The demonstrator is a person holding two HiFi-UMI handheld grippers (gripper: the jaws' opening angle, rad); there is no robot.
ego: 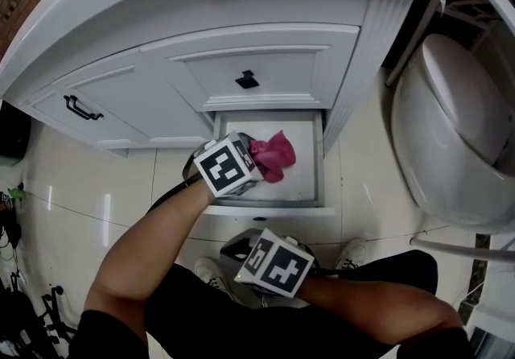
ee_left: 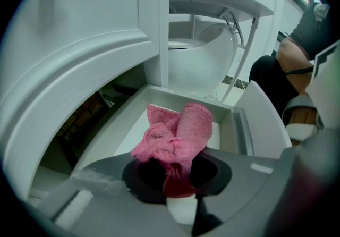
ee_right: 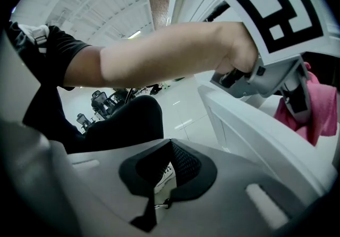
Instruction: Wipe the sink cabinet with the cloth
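The white sink cabinet [ego: 153, 43] has its bottom drawer [ego: 269, 203] pulled out. A pink cloth [ego: 273, 156] hangs bunched over the drawer's inside, with my left gripper [ego: 256, 159] shut on it. In the left gripper view the cloth [ee_left: 178, 135] fills the jaws of the left gripper [ee_left: 178, 176], above the drawer floor [ee_left: 127, 129]. My right gripper [ego: 272, 262] sits low by the person's lap, away from the cabinet. The right gripper view shows the right gripper [ee_right: 161, 176] shut and holding nothing, with the cloth [ee_right: 319, 108] and left gripper [ee_right: 281, 74] up to the right.
A white toilet [ego: 459, 132] stands close on the right of the cabinet. The door to the left has a black handle [ego: 82, 109], and the drawer above has a black knob [ego: 247, 80]. The person's legs and shoes [ego: 211, 273] are on the glossy tile floor [ego: 72, 180].
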